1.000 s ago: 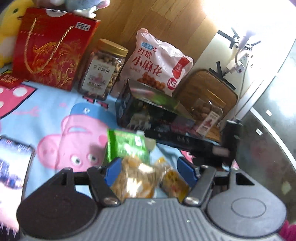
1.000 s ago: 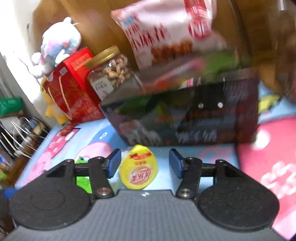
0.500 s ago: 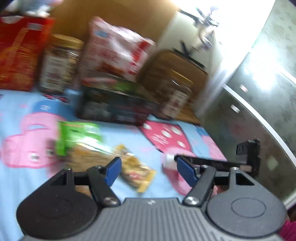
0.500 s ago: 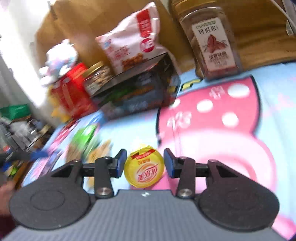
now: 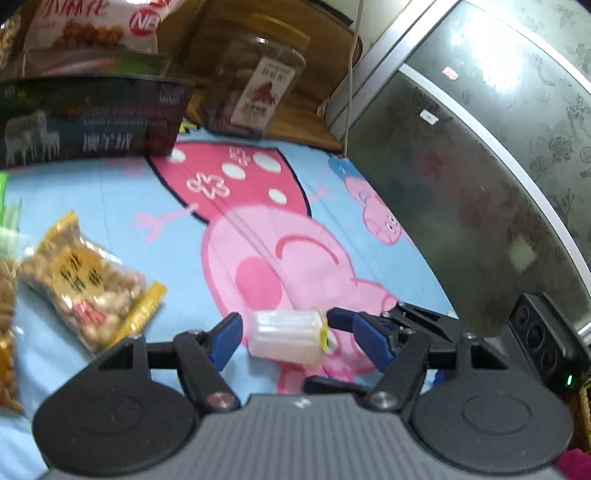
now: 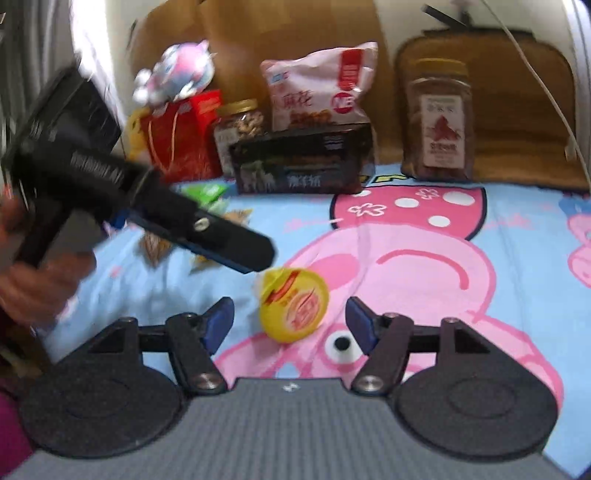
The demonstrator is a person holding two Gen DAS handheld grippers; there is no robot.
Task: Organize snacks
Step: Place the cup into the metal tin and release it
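Left wrist view: left tool [image 5: 293,334] is spread wide, low over the cartoon-pig cloth [image 5: 110,192]. A small jelly cup [image 5: 286,336] lies on its side on the cloth between the 2 blue fingers [image 5: 225,338]; cannot tell if either pad touches it. The right tool [image 5: 373,332] pokes in from the right, its blue tips just beside the cup's lid end. Left of the tools a clear peanut bag [image 5: 86,286] lies flat. Far left is a dark box [image 5: 92,118] with a pink snack bag [image 5: 96,26] behind it. A tall nut jar [image 5: 258,79] stands far center. A gray cabinet door [image 5: 480,166] fills the right.

Right wrist view: right tool [image 6: 290,319] is wide apart, holding nothing. The jelly cup [image 6: 293,304] lies between its fingers with its yellow lid facing the camera, clear of both pads. The left tool [image 6: 236,247] comes in from the left, gripped by a hand [image 6: 40,280], its tip close to the cup. Along the far side from left to right: a plush toy [image 6: 177,70], a red gift bag [image 6: 173,140], a short nut jar [image 6: 240,129], the dark box [image 6: 299,166], the pink snack bag [image 6: 317,85], the tall nut jar [image 6: 439,118].
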